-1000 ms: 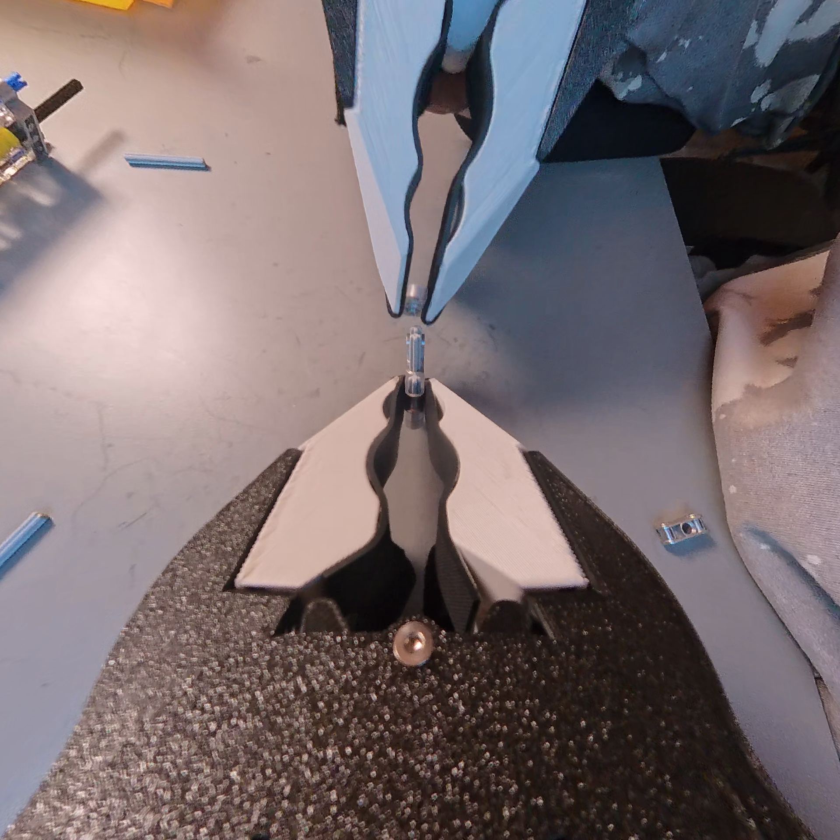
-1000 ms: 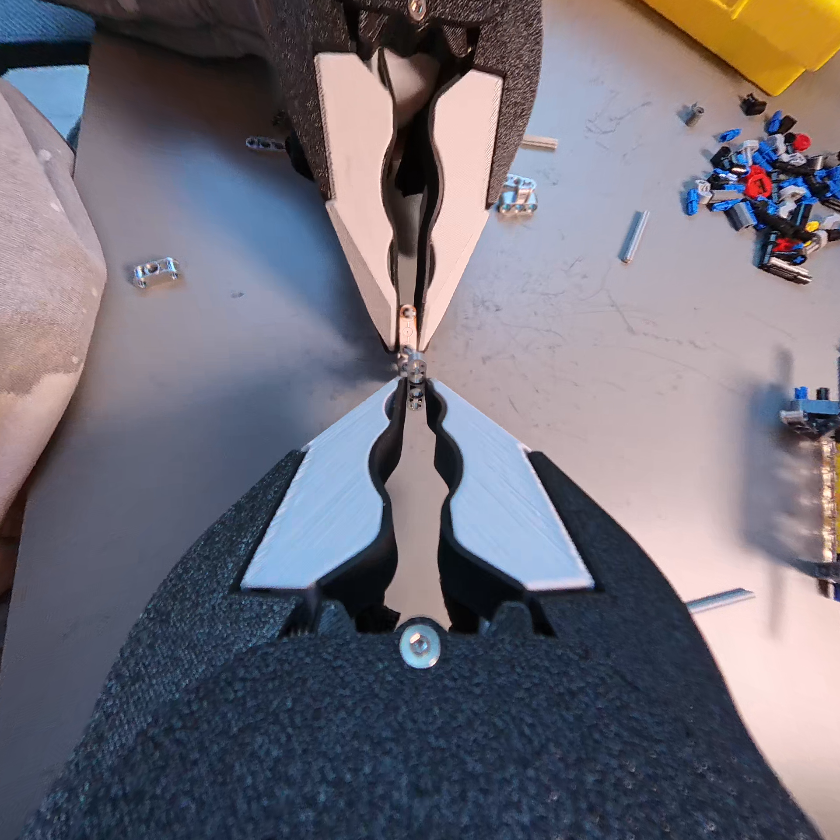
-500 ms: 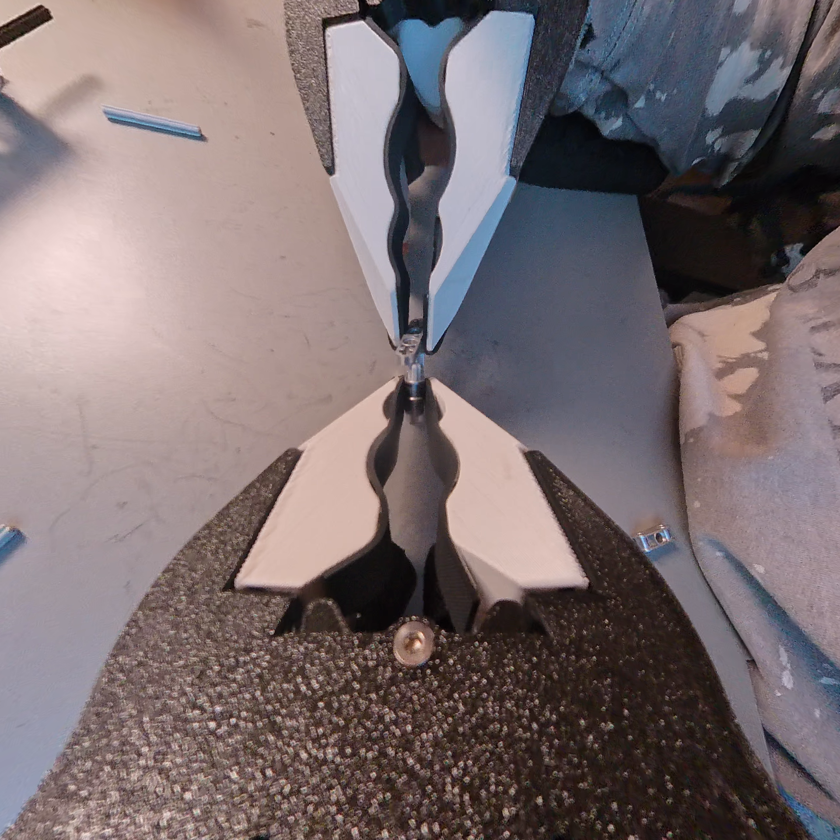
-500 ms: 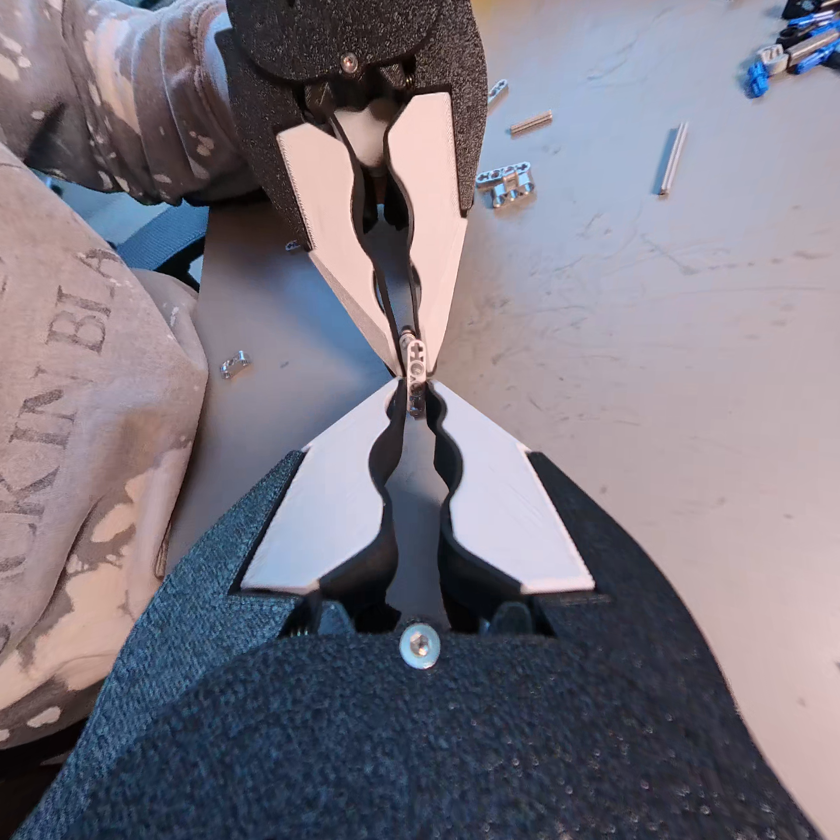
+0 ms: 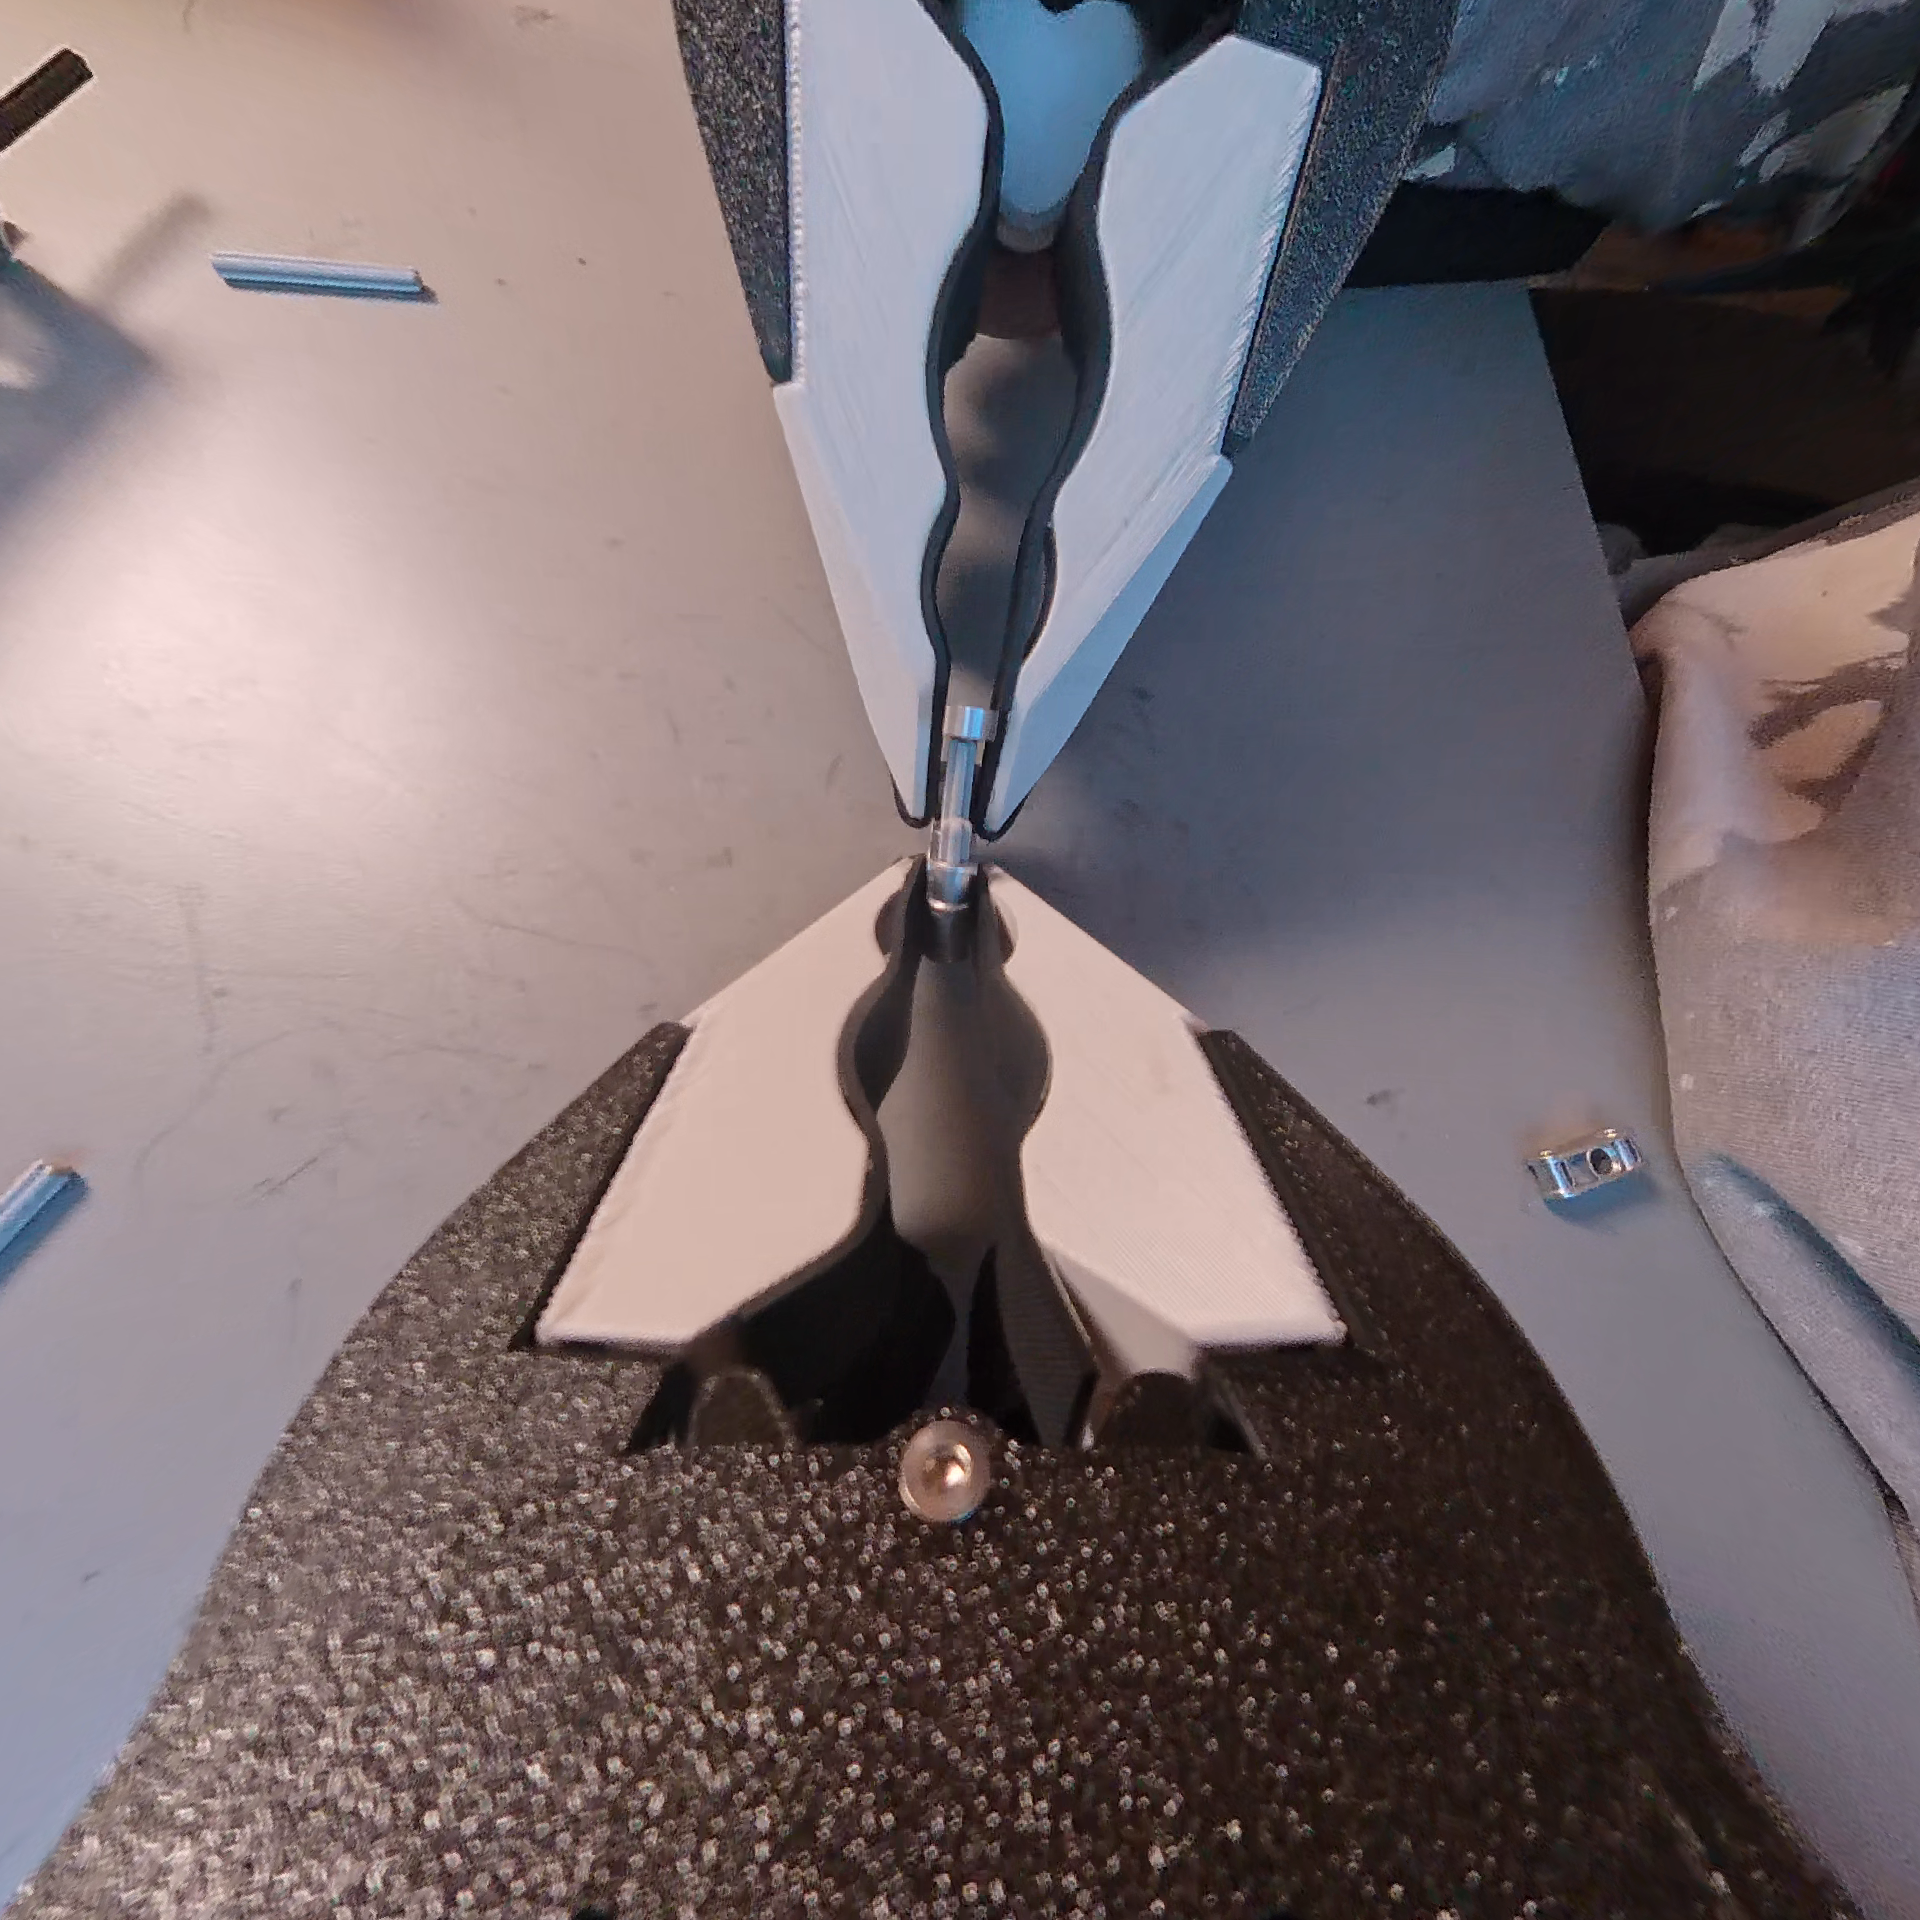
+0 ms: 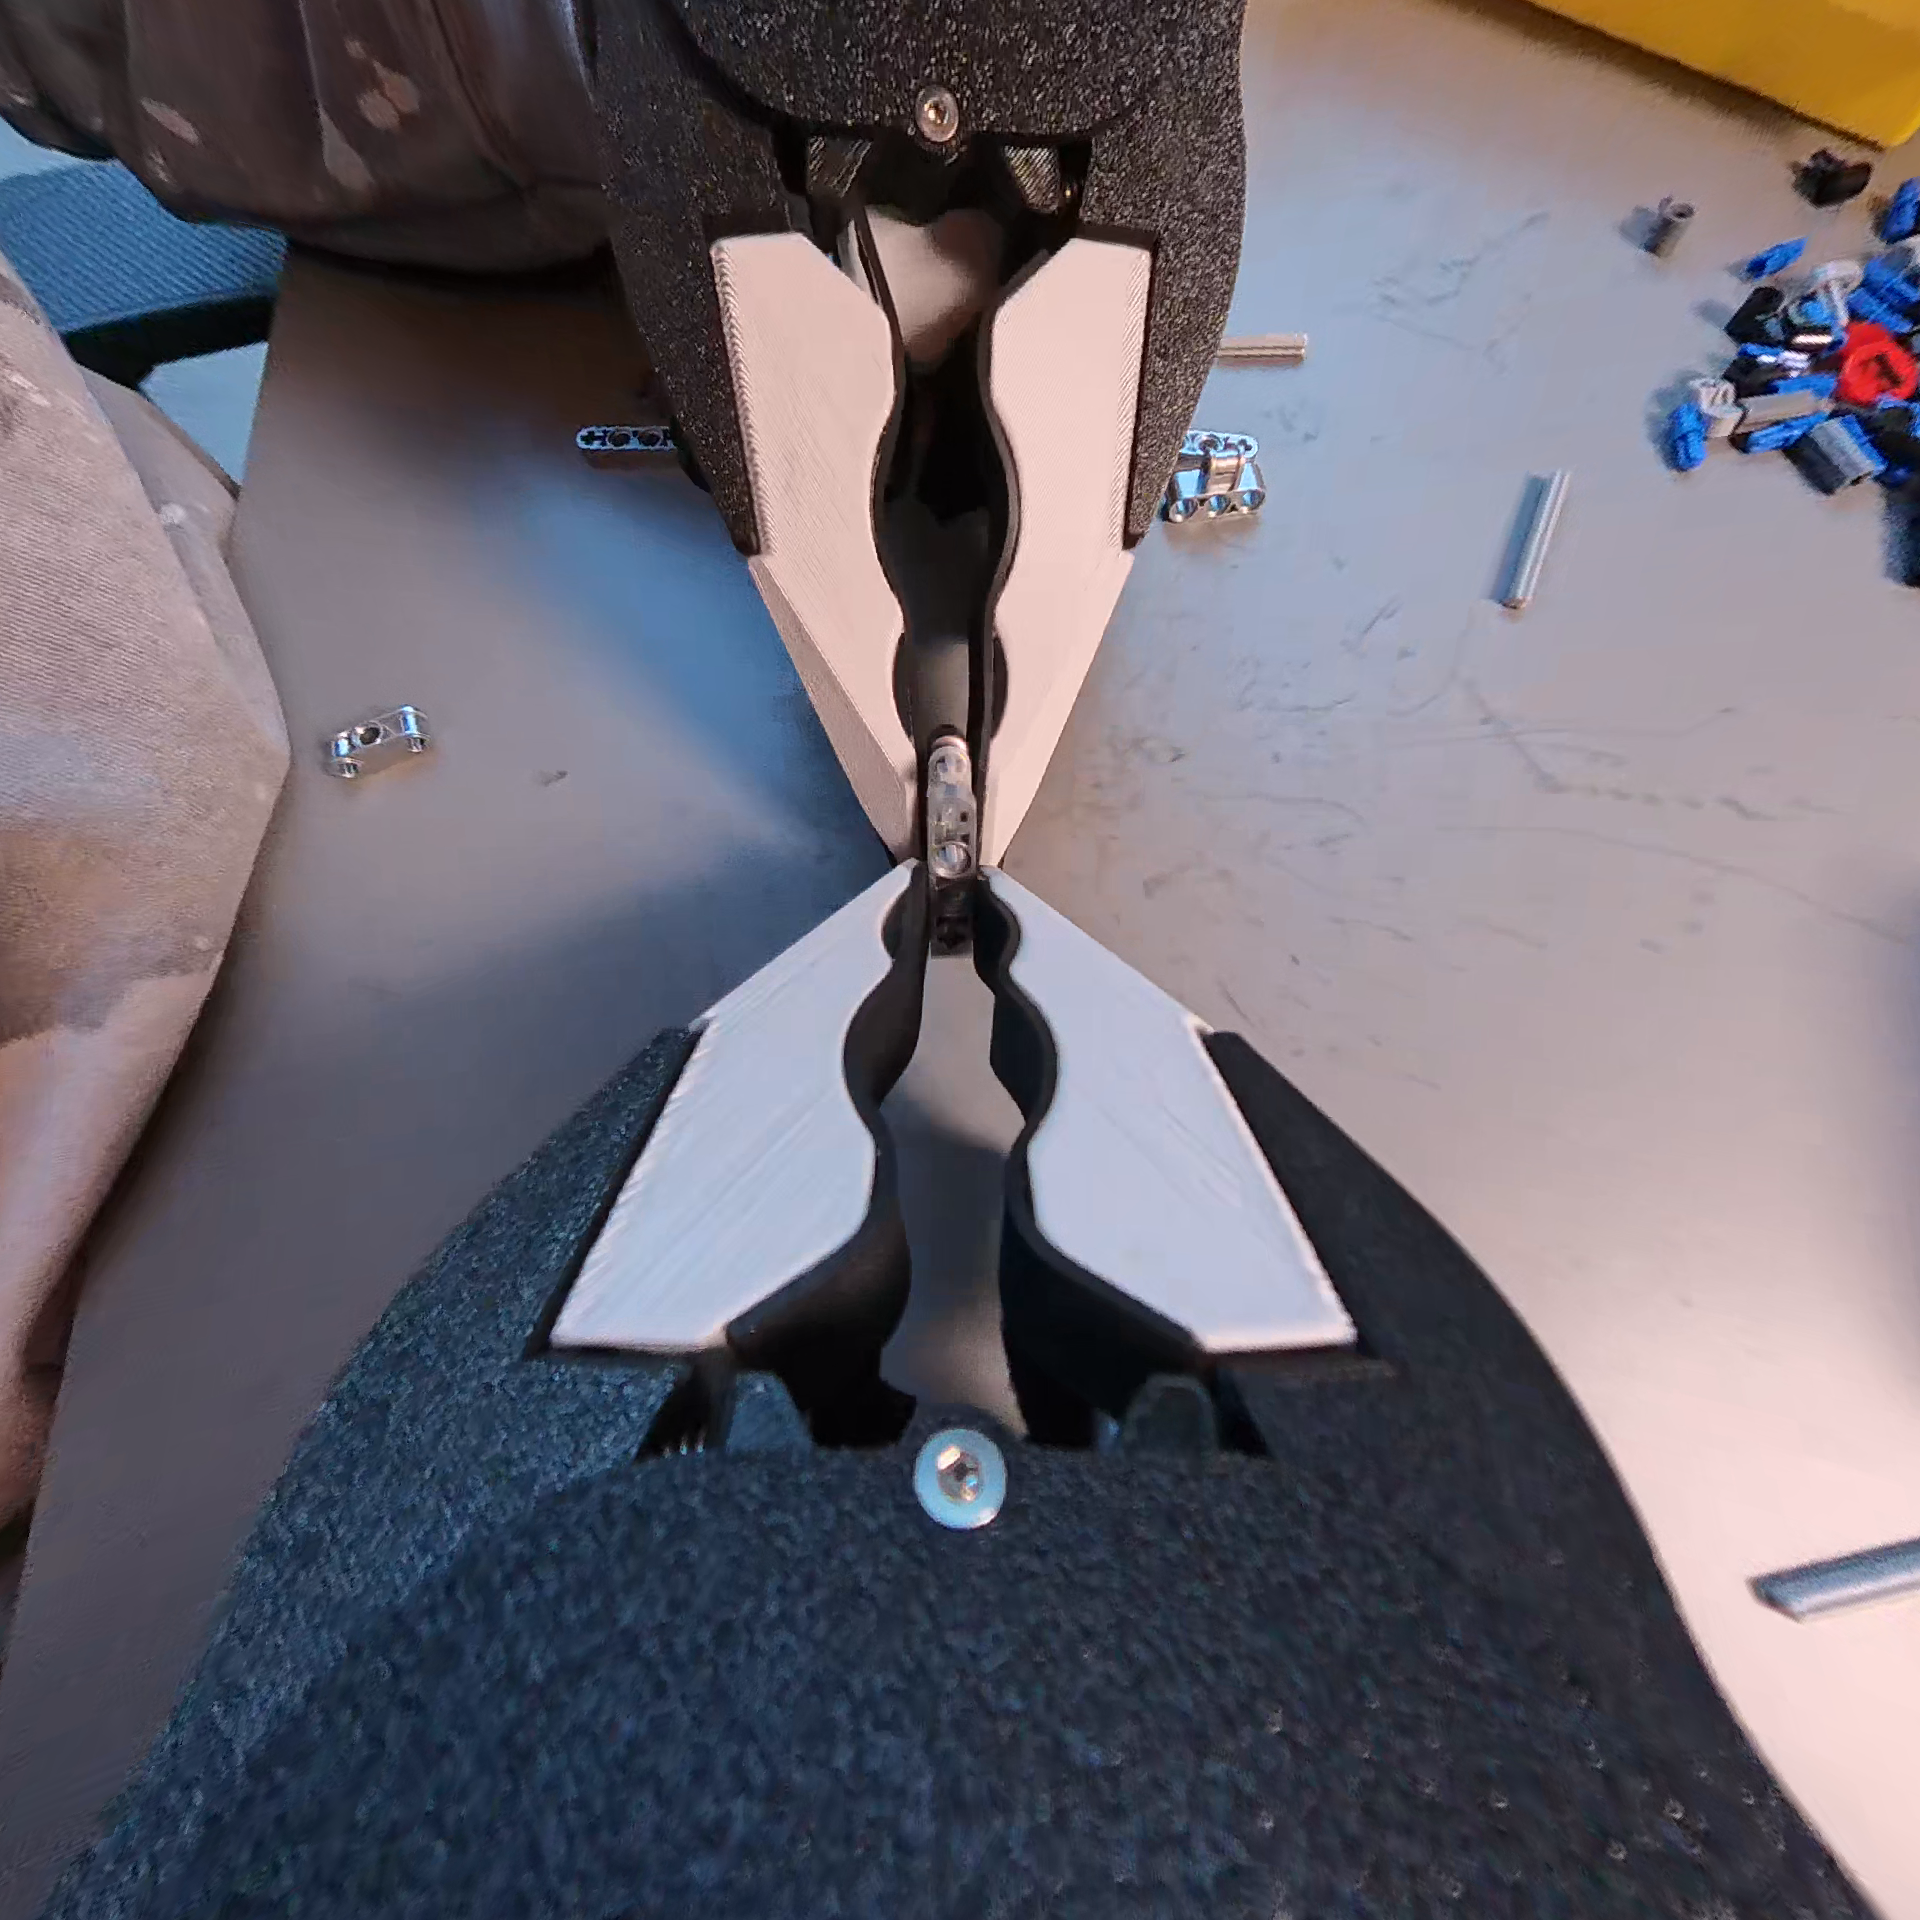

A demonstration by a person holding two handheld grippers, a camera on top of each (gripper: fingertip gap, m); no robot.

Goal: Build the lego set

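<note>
My two grippers meet tip to tip above the grey table [image 5: 416,727]. My left gripper [image 5: 951,883] is shut on a small light-grey beam with holes [image 6: 951,805], which sticks out forward from its tips. My right gripper [image 6: 951,883] is shut on a small grey pin [image 5: 966,727]. In the left wrist view the right gripper [image 5: 951,821] comes down from the top. In the right wrist view the left gripper [image 6: 951,831] does the same. The beam's end [image 5: 948,868] reaches in between the right gripper's fingertips [image 5: 1023,769] and touches the pin there.
Grey axle rods [image 5: 317,278] [image 6: 1532,535] [image 6: 1839,1590] lie on the table. A small grey connector [image 5: 1584,1164] lies near the person's clothing [image 5: 1787,935]. A pile of blue, black and red pieces [image 6: 1818,384] and a yellow bin [image 6: 1766,62] are at the far right. Left and right tips are no more than a few centimetres apart.
A second ago a small gap lay between the beam and the pin. The grippers have closed in, and the beam's end now sits between the right gripper's tips.
</note>
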